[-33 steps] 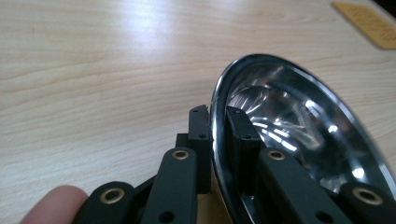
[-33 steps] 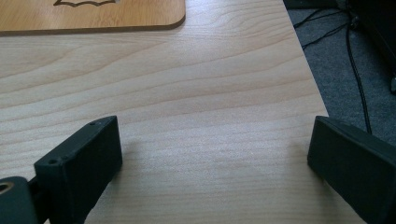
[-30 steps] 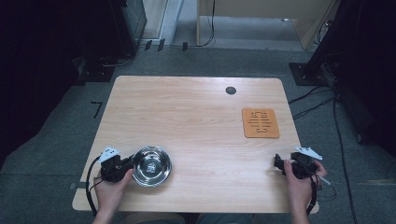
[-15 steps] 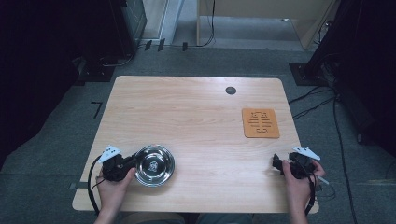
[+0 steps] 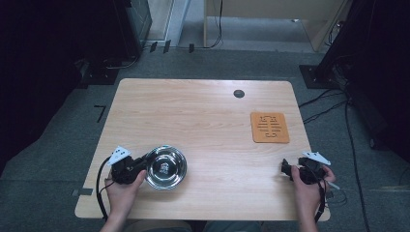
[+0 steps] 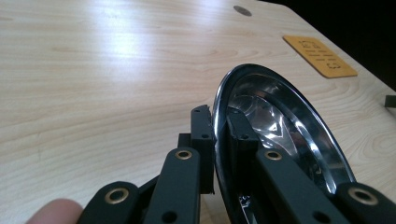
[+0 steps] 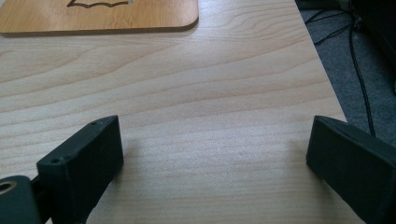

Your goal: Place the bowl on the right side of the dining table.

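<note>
Left gripper (image 5: 137, 164) sat at the near-left of the desk (image 5: 203, 121) in the high view, clamped on the left rim of a steel bowl (image 5: 166, 167); bowl rested near the front edge, mouth up. Right gripper (image 5: 286, 169) lay near the right front edge, holding nothing, well apart from the orange mat (image 5: 270, 127) behind it. Round bowl, no real long axis.

Left gripper view: jaws pinched the thin rim of the bowl (image 6: 280, 126), one inside, one outside. Polished metal, likely light, stiff, slippery; rim was probably the only sensible hold, could pivot in the pinch.

Right gripper view: jaws stood wide apart over bare desk (image 7: 210, 93), mat (image 7: 98, 16) corner ahead.
</note>
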`<state>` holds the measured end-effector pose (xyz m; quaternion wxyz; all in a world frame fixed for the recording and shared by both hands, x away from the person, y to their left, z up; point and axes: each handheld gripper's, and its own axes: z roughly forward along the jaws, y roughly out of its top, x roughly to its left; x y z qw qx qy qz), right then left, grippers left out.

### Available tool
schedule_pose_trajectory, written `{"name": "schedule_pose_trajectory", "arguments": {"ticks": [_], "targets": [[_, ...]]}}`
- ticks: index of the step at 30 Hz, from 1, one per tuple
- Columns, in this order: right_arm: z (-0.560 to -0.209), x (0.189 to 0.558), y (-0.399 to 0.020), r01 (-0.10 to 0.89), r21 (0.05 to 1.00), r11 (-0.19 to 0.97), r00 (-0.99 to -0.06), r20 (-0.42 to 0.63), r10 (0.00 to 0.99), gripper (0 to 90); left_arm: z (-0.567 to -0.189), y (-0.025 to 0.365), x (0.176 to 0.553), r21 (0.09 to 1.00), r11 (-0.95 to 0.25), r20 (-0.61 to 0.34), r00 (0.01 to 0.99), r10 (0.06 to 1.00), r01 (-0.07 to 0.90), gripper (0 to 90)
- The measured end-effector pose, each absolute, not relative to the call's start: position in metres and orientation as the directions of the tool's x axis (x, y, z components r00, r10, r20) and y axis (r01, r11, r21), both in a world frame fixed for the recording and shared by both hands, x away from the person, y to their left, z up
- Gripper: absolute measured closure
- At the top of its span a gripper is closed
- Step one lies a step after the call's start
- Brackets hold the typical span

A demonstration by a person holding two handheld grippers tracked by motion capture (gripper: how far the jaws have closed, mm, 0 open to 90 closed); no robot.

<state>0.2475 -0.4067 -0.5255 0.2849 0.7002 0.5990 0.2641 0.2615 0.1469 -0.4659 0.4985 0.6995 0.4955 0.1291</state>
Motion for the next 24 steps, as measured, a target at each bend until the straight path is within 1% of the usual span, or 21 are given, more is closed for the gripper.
{"name": "schedule_pose_trajectory", "arguments": {"ticks": [3, 8, 11, 17, 24], "targets": [[-0.526, 0.249, -0.408, 0.694, 0.712, -0.113, 0.133, 0.028, 0.991, 1.5, -0.461, 0.14, 0.265, 0.828, -0.012, -0.314, 0.48, 0.819, 0.56, 84.4], [-0.526, 0.249, -0.408, 0.693, 0.712, -0.115, 0.136, 0.027, 0.99, 1.5, -0.453, 0.13, 0.269, 0.836, -0.021, -0.305, 0.496, 0.813, 0.548, 84.4], [-0.526, 0.249, -0.408, 0.693, 0.712, -0.115, 0.137, 0.027, 0.99, 1.5, -0.451, 0.123, 0.273, 0.838, -0.001, -0.323, 0.498, 0.804, 0.546, 84.4], [-0.526, 0.249, -0.408, 0.692, 0.712, -0.118, 0.141, 0.027, 0.99, 1.5, -0.456, 0.118, 0.273, 0.841, 0.018, -0.338, 0.501, 0.796, 0.54, 84.4], [-0.526, 0.248, -0.406, 0.69, 0.711, -0.134, 0.162, 0.028, 0.986, 1.5, -0.462, 0.115, 0.272, 0.841, -0.009, -0.322, 0.513, 0.796, 0.541, 84.4]]}}
